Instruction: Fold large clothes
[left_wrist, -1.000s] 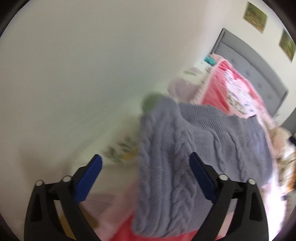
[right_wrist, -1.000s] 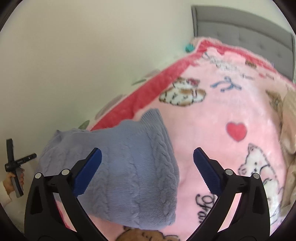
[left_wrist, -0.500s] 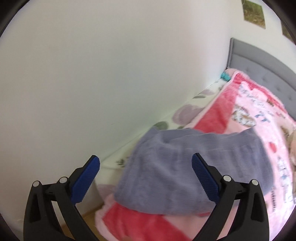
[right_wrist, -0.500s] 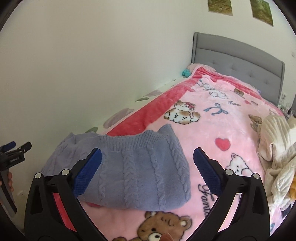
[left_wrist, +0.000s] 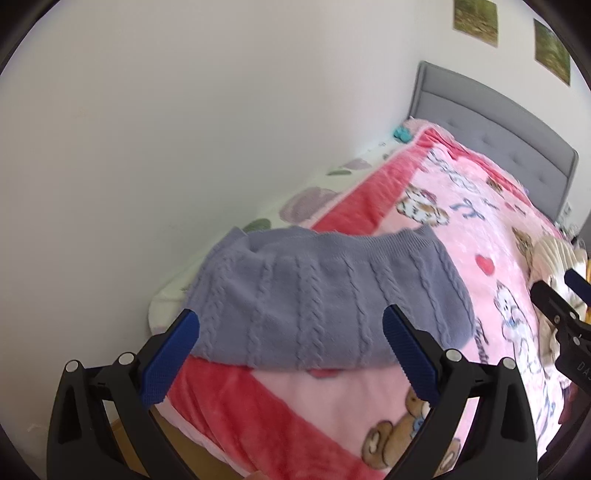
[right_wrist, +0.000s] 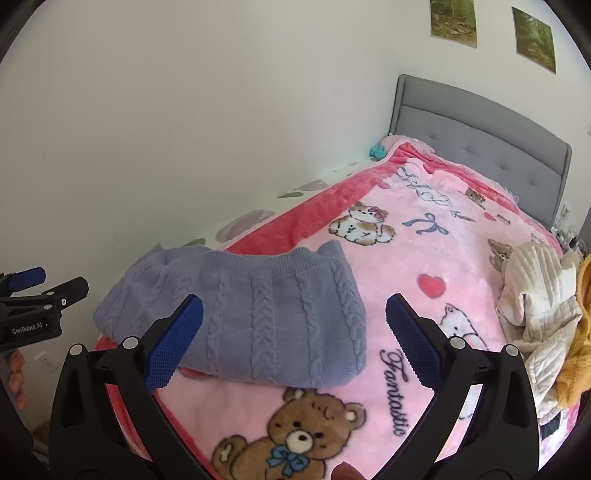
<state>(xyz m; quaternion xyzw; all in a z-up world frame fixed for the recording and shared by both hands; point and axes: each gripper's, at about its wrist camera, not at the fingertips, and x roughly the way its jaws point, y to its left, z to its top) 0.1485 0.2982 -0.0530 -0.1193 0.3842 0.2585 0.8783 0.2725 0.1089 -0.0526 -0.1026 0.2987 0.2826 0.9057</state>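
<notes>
The bed (right_wrist: 480, 122) with its pink blanket (right_wrist: 424, 258) fills the right of both views. The folded grey cable-knit sweater (right_wrist: 258, 306) lies flat at centre-left near the blanket's red edge, settled since the earlier frame. A cream garment pile (right_wrist: 535, 295) sits at right. The left hand-held gripper (left_wrist: 291, 350) and right hand-held gripper (right_wrist: 295, 332) both hang spread apart, empty, pulled back from the sweater
</notes>
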